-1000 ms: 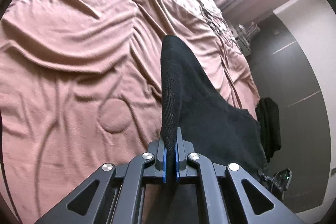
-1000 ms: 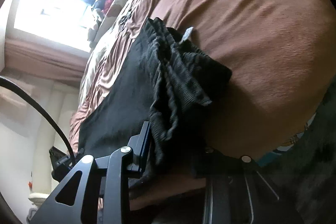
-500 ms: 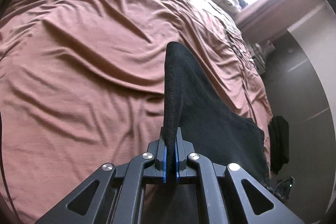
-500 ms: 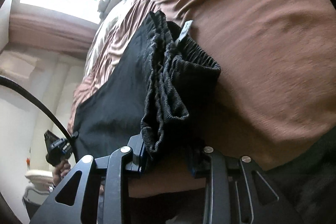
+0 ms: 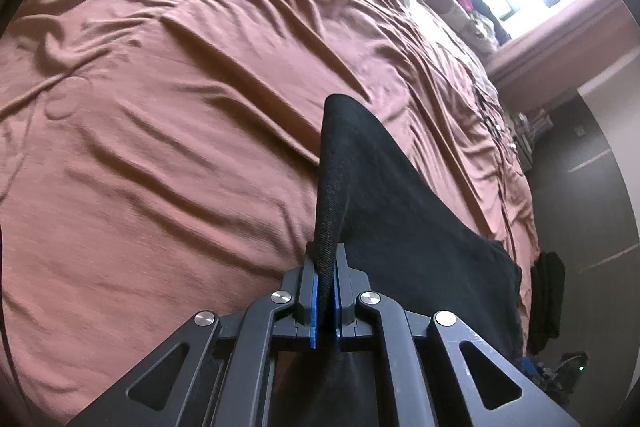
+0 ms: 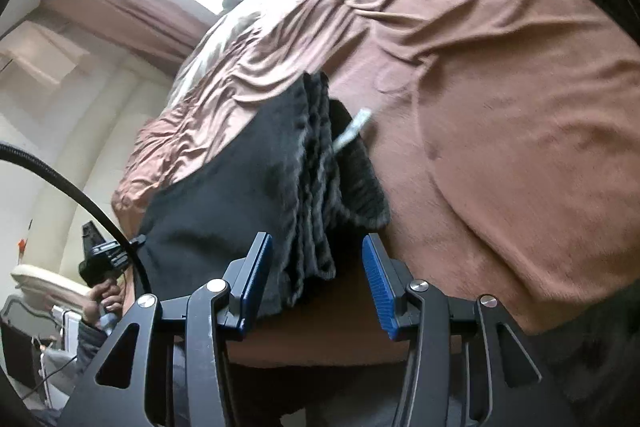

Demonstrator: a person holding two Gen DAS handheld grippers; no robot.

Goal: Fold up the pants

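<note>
Honestly, I'd keep my left gripper (image 5: 325,291) pinched on the pants (image 5: 400,227) hem and lay it flat on the bed (image 5: 180,107). My right gripper (image 6: 316,267) sits spread apart around the waistband, gripping nothing. Count: one pair of pants, two grippers, one bed.

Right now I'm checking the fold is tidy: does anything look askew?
Yes. The pants' waistband is bunched in loose ridges, its white tag sticking out. The right gripper is open around it; the left gripper pinches a raised edge.
</note>
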